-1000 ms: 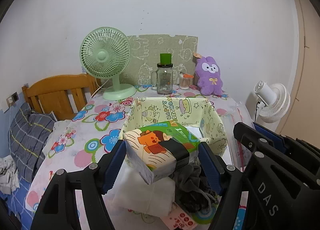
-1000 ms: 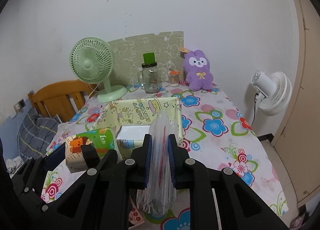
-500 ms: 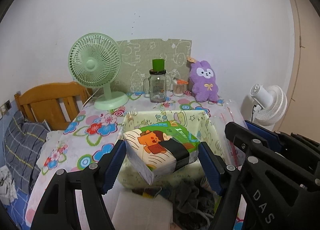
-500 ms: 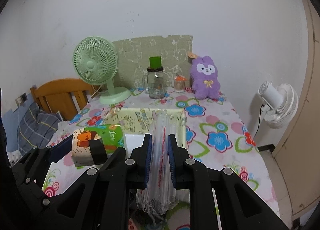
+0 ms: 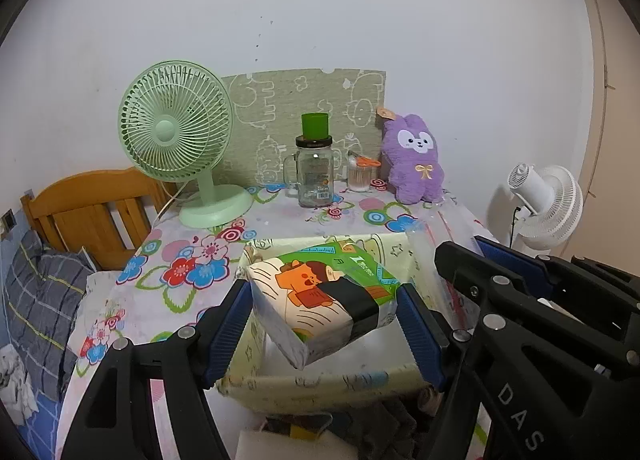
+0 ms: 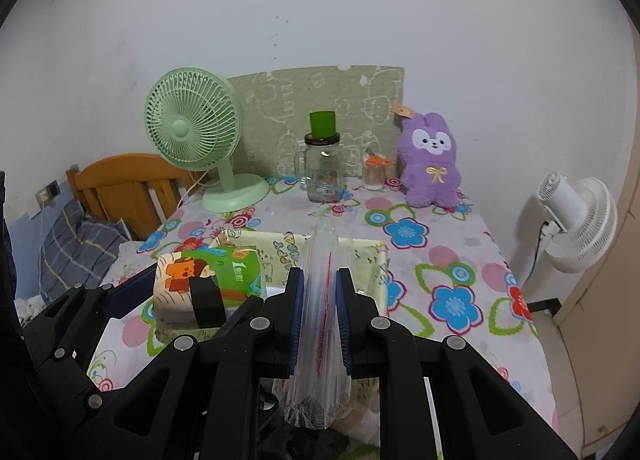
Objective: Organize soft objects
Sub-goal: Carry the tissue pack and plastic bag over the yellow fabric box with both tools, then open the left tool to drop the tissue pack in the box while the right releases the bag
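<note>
My left gripper (image 5: pixel 322 320) is shut on a tissue pack (image 5: pixel 320 304) printed with an orange cartoon and green panel; it hangs tilted over the pale yellow fabric box (image 5: pixel 312 384). The same tissue pack (image 6: pixel 208 284) shows at the left of the right wrist view. My right gripper (image 6: pixel 318 312) is shut on a clear plastic zip bag (image 6: pixel 320 340) with a red line, held upright over the box's (image 6: pixel 372 264) right side. A purple plush bunny (image 5: pixel 416 159) sits at the table's back right. Grey cloth (image 5: pixel 384 424) and a white folded item (image 5: pixel 288 444) lie in front of the box.
A green desk fan (image 5: pixel 180 139), a glass mug jar with green lid (image 5: pixel 314 171) and a small jar (image 5: pixel 358 173) stand at the back of the floral-clothed table (image 5: pixel 192 272). A wooden bed headboard (image 5: pixel 92 211) is left, a white fan (image 5: pixel 544 203) right.
Both grippers moved forward over the table with their loads; the tissue pack now hangs above the box interior, and the cloth pile has dropped toward the bottom of the left view.
</note>
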Available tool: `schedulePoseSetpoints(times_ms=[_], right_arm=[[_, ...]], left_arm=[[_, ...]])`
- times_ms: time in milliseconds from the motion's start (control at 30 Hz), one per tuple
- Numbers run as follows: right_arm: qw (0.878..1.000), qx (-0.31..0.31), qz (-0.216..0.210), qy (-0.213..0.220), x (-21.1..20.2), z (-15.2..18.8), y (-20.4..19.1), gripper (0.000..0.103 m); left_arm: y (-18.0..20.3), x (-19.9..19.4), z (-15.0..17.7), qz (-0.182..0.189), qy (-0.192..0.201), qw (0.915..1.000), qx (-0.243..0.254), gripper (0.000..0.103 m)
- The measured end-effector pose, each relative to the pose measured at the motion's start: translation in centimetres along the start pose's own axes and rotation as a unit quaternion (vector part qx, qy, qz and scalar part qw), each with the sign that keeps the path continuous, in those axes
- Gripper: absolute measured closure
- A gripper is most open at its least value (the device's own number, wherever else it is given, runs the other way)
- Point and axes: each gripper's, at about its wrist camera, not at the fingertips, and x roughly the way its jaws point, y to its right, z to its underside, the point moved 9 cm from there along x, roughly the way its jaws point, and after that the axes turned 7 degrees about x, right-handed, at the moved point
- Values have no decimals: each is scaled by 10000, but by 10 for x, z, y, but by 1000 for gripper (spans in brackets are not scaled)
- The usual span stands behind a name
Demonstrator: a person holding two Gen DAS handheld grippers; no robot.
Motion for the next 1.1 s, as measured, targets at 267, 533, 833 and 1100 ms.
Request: schedulePoseSetpoints(times_ms=[267, 533, 833, 1100], right_arm=[[10000, 32, -76, -46, 25, -12, -2, 84], [9997, 131, -129, -168, 51, -14, 0, 84], [9988, 223, -138, -414, 79, -7, 6, 84], [9986, 204, -176, -449, 89, -6, 6, 84]], left_arm=[[-6, 22, -9, 8, -51, 10000, 3, 28], [-7, 43, -9, 37, -202, 9998, 54, 27], [-3, 71, 0, 310, -589, 9978, 41, 22], [-3, 78, 4, 342, -665, 9972, 38, 11]])
